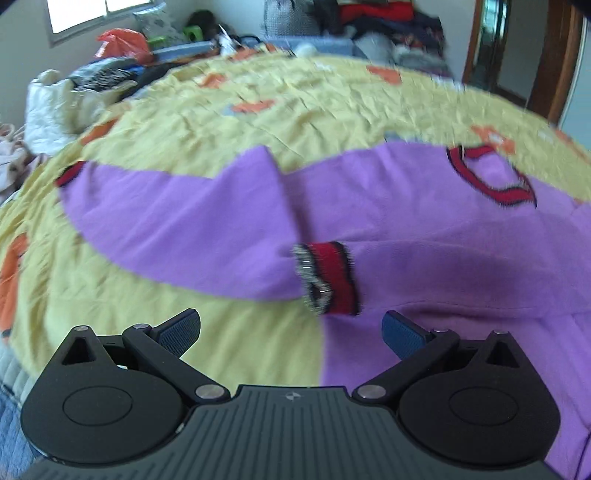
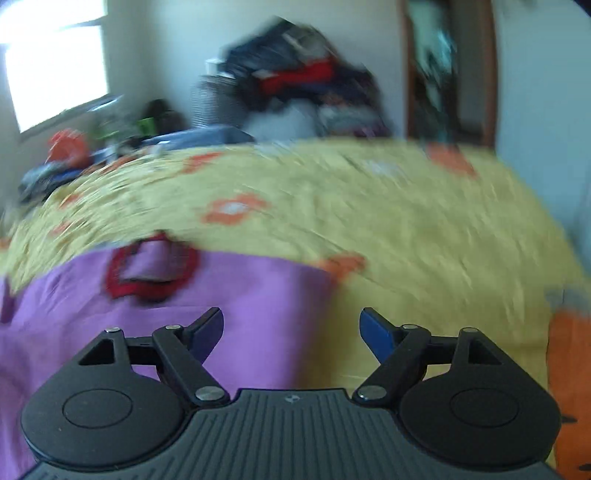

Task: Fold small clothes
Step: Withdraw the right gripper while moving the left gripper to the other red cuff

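Observation:
A small purple top (image 1: 424, 236) with red and black trim lies on the yellow bedspread (image 1: 229, 122). One sleeve is folded across the body, its red cuff (image 1: 328, 277) near the middle, and the red collar (image 1: 491, 177) lies at the far right. My left gripper (image 1: 291, 332) is open and empty, just short of the cuff. In the right wrist view the top (image 2: 207, 302) fills the lower left, with its collar (image 2: 151, 269) showing. My right gripper (image 2: 291, 332) is open and empty over the top's right edge.
Piles of clothes (image 1: 373, 22) and bags (image 1: 122, 44) stand beyond the bed's far side, a white bundle (image 1: 59, 107) at the left edge. A window (image 2: 51, 70) is at the left, a wooden door frame (image 2: 450, 70) at the right. Both views are motion-blurred.

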The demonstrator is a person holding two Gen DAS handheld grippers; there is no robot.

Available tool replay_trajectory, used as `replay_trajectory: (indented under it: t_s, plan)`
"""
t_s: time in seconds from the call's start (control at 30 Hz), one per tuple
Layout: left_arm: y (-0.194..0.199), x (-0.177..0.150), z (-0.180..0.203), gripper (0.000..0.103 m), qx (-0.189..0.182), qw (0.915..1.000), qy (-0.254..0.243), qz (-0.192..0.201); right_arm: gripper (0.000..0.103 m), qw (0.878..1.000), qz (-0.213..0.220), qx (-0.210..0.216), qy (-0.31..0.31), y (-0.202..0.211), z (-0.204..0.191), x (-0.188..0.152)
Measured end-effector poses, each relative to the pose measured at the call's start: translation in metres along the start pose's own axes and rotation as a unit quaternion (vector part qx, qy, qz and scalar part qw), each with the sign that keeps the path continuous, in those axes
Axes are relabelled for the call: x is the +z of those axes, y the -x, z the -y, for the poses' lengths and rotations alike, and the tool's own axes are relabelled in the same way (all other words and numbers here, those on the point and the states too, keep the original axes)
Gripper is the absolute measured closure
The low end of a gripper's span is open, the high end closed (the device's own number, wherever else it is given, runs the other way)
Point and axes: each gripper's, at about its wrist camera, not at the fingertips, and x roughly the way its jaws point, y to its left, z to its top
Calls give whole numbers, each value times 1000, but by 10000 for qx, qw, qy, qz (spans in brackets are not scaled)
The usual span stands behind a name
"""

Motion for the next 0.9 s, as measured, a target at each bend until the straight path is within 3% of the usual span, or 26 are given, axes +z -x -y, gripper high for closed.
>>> replay_trajectory:
  t_s: [0.13,0.2,0.27,0.3,0.4,0.47,0.57,0.63,0.7,0.77,0.83,0.9]
  plan:
    - [-17,-2,22,0,-136,9995,-244,-160,22,9913,-340,789,-997,-44,30,7]
    - [-23,-5,31,0,-66,9990,-373,-236,22,9884,-416,1085,-979,-58,28,7]
    - [-27,-8,36,0,-16,9986,-461,-274,82,9904,-493,1127,-633,-61,15,5]
    - [-27,-9,37,0,-12,9985,-469,-276,96,9907,-661,1089,-481,-65,10,5]
    - [-26,-8,38,0,6,9984,-481,-296,96,9969,-317,502,521,-55,-9,7]
    - [-24,-6,39,0,11,9983,-515,-279,96,9960,-39,165,873,-44,-14,9]
    - [-24,-6,43,0,66,9978,-598,-262,99,9944,137,-65,1041,-39,-9,17]
    - [-25,-7,46,0,108,9975,-655,-226,99,9922,150,-442,1156,-42,-1,20]
    - [-26,-7,46,0,101,9977,-633,-211,98,9954,-203,-391,852,-55,18,23]
    - [-25,-6,42,0,52,9980,-581,-255,92,9952,-182,-635,720,-53,27,20]
    - [-22,-3,37,0,70,9984,-519,-190,69,9934,-4,-866,759,-33,26,21]
    - [-21,3,35,0,82,9988,-467,-116,64,9958,347,-476,695,0,21,16]
